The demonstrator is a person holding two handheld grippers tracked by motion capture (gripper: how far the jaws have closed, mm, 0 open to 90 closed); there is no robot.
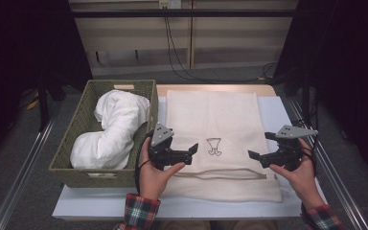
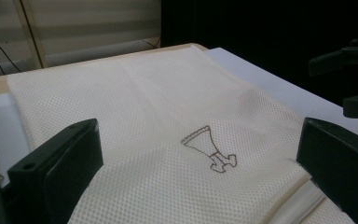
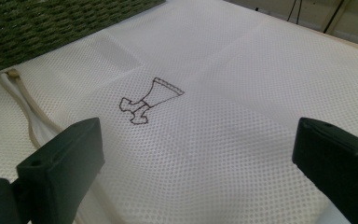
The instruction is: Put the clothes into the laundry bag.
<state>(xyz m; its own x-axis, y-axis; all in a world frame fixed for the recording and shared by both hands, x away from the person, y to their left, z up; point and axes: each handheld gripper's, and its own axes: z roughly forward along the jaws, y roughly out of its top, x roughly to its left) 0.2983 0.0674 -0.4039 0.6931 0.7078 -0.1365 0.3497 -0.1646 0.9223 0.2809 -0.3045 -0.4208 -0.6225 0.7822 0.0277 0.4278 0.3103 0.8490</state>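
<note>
Jaws of left gripper (image 1: 192, 149) and right gripper (image 1: 254, 155) stand released, nothing between them, above the mesh bag (image 1: 211, 120) lying flat on the worktop (image 1: 278, 112). White cloth (image 1: 110, 129) partly hidden inside the basket (image 1: 72, 129), left.

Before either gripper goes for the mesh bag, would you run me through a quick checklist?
1. Left gripper open, nothing between its fingers: ok.
2. Right gripper open, nothing held: ok.
3. Bag flat on the table: ok.
4. Drawstring lying free at the near edge: ok.
5. Basket beside the bag, white cloth inside: ok.
6. Room left in the basket: cannot tell.
</note>
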